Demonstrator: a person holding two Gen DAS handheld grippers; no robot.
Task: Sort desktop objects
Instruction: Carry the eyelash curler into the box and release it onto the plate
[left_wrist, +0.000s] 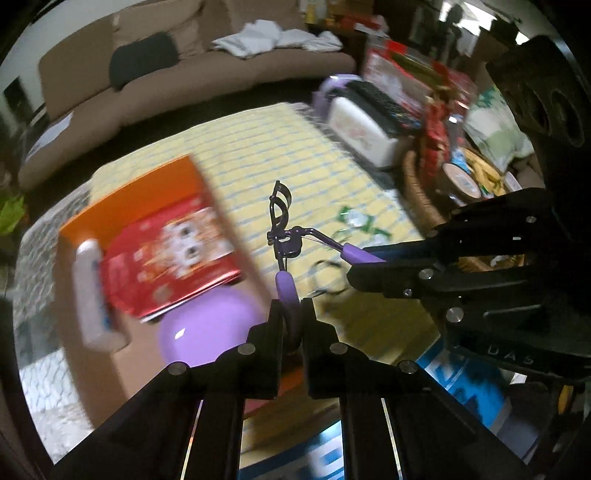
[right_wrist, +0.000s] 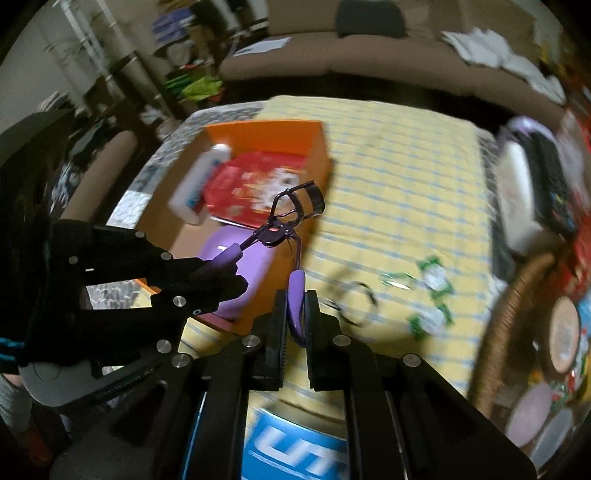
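A purple eyelash curler (left_wrist: 282, 236) is held in the air by both grippers over the yellow striped cloth (left_wrist: 258, 147). My left gripper (left_wrist: 291, 314) is shut on one purple handle. My right gripper (left_wrist: 360, 264) enters from the right and is shut on the other handle. In the right wrist view the curler (right_wrist: 291, 210) points up; my right gripper (right_wrist: 295, 314) clamps one handle, my left gripper (right_wrist: 229, 269) the other. An orange box (left_wrist: 147, 206) holds a red pack (left_wrist: 173, 247), a white tube (left_wrist: 90, 291) and a purple case (left_wrist: 207, 332).
A black hair tie (right_wrist: 354, 302) and green-white wrappers (right_wrist: 432, 291) lie on the cloth. A wicker basket (right_wrist: 498, 325) with clutter stands at the right, a white box (left_wrist: 362, 136) behind it. A beige sofa (left_wrist: 184, 70) is beyond the table.
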